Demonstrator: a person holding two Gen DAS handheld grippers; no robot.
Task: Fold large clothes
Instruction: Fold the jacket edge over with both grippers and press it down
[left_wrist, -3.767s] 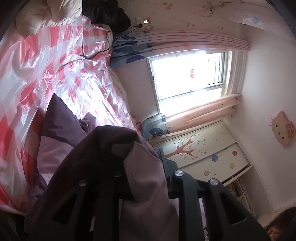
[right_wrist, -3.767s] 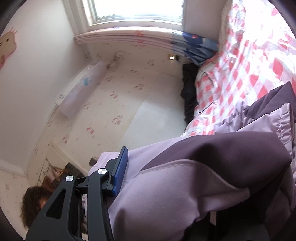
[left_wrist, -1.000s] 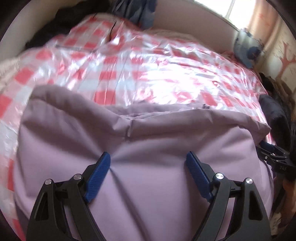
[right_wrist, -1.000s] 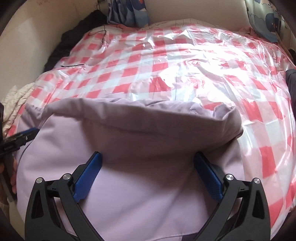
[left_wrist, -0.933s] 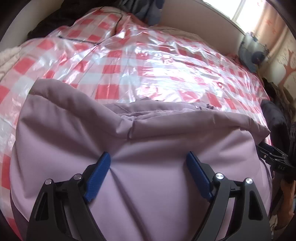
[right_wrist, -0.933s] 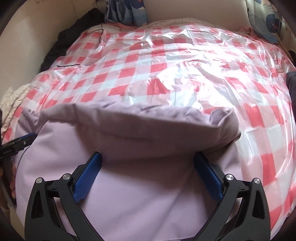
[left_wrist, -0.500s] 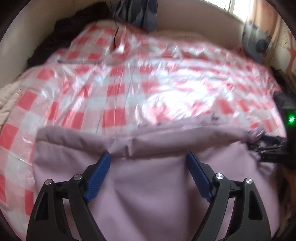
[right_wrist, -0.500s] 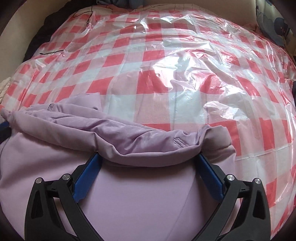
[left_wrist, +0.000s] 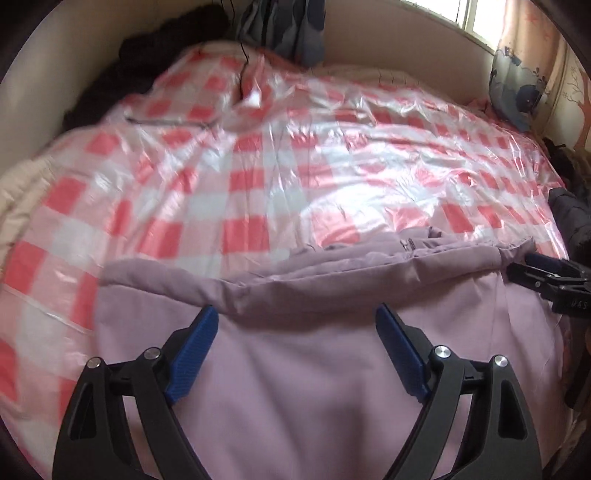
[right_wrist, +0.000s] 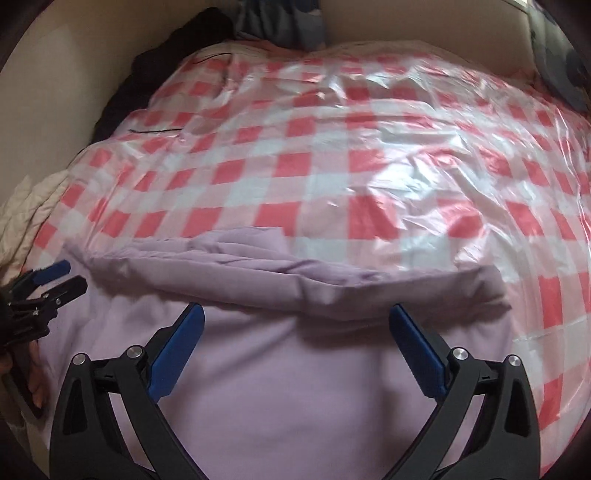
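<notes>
From my left wrist camera, my left gripper (left_wrist: 297, 325) is opening, jaws wide above the lilac garment (left_wrist: 314, 369), pads clear of the cloth. The garment lies on the pink checked plastic sheet (left_wrist: 236, 177); my right gripper (left_wrist: 543, 271) shows at 3 o'clock.

From my right wrist camera, my right gripper's jaws gape over the same garment, clasping nothing; my left gripper sits at 9 o'clock.

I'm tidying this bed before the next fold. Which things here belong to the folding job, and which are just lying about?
Job: lilac garment, left gripper, right gripper, both open.

Lying about: dark clothes by the wall, blue patterned pillow, black cable, cream quilt.
</notes>
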